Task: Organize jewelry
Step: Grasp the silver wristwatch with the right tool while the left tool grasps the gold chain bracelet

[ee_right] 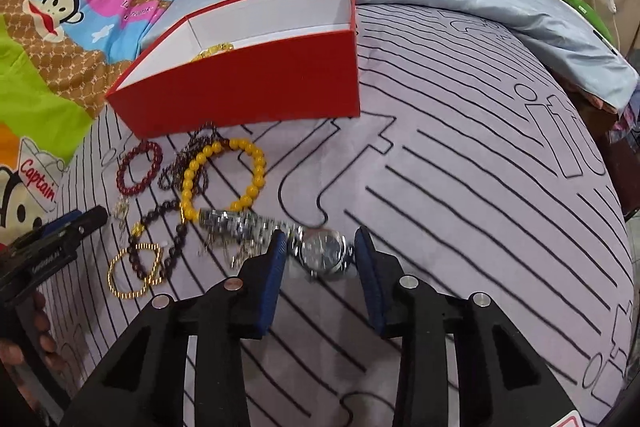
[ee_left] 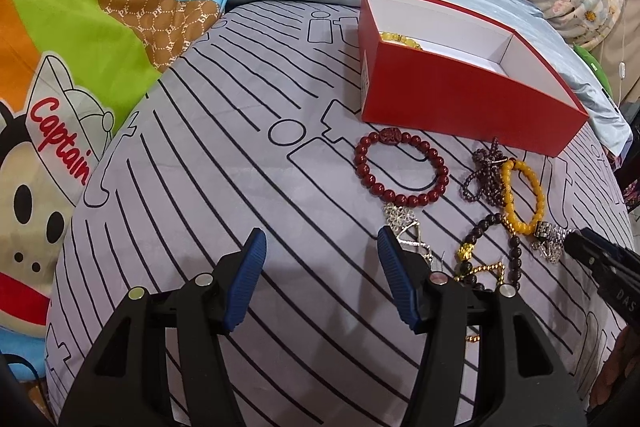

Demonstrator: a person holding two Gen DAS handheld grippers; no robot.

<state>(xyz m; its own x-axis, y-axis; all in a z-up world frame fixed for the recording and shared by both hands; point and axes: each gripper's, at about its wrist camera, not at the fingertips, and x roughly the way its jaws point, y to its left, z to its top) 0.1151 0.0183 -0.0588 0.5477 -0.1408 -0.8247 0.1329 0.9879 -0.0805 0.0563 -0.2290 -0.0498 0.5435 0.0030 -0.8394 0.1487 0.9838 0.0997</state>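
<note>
Right gripper (ee_right: 320, 247) is down on the bed, and the watch (ee_right: 322, 253) sits squarely between its blue pads. The left pad looks to touch the case edge where the band meets it; the right pad is at or just beside the far edge, and motion blur keeps me from saying whether it presses. So: jaws part-way closed around the watch, a firm grip not confirmed. The metal band (ee_right: 236, 221) trails out from the case toward ten o'clock, running up to the yellow bracelet (ee_right: 224, 179).

From that watch, the rest of the pile spreads to the nine-to-eleven side: the dark bead bracelet (ee_right: 160, 227), a gold chain loop (ee_right: 134, 271), a red bracelet (ee_right: 138, 169), and a purple strand (ee_right: 188, 163) under the yellow one. The red box (ee_right: 248, 91) stands at eleven o'clock, just beyond the pile, open-topped, with yellow beads (ee_right: 212, 51) showing inside.

Left gripper (ee_left: 322, 241) hovers with jaws wide apart, nothing between them but striped sheet (ee_left: 200, 167). A silver piece (ee_left: 404, 223) lies just past its right pad; the red bracelet is at one o'clock, the box beyond it. The right gripper's tip pokes in at three o'clock there, touching the watch band.
</note>
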